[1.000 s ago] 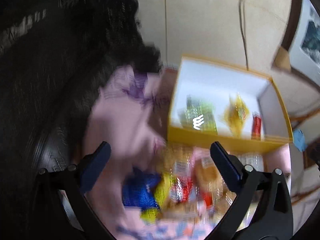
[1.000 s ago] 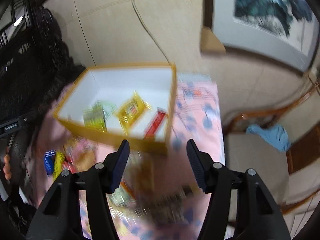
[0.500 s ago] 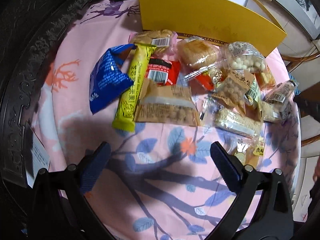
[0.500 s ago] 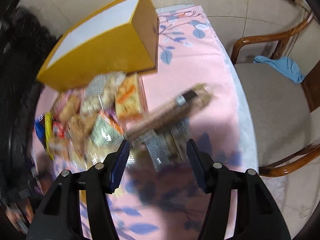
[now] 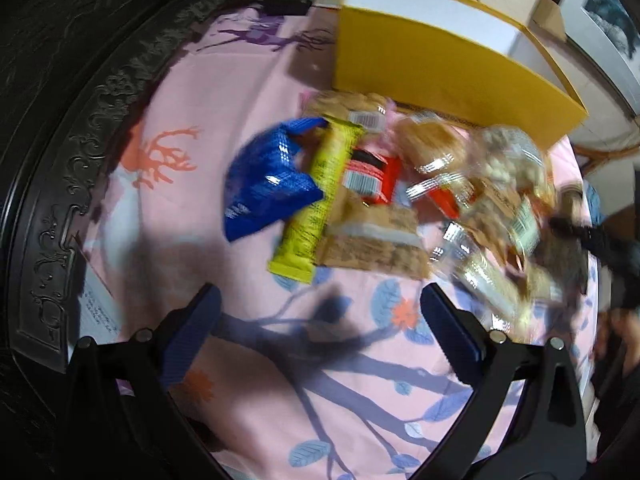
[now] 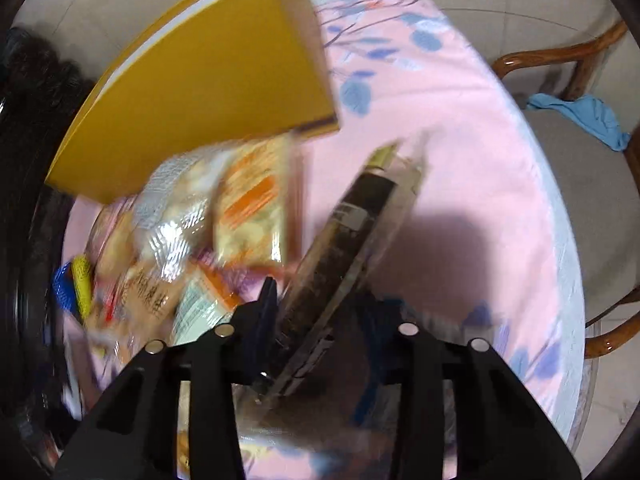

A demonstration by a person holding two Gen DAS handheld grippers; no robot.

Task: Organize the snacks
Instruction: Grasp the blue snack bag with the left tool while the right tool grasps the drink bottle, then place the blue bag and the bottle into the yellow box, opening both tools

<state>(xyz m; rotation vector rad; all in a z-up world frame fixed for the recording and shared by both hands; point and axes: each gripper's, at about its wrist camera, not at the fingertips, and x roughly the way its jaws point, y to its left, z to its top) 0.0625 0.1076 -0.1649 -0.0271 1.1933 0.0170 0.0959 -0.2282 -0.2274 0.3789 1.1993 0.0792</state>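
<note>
Gripping a long dark clear-wrapped snack stick (image 6: 352,240), right gripper (image 6: 316,304) fingers just closing; left gripper (image 5: 320,320) fingers spread wide

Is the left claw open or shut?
Open: the left claw has its fingers wide apart above the pink cloth, nothing between them.

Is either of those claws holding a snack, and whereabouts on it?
The right gripper has just closed on the long dark packet, at its near end. The left gripper is open, empty.
</note>
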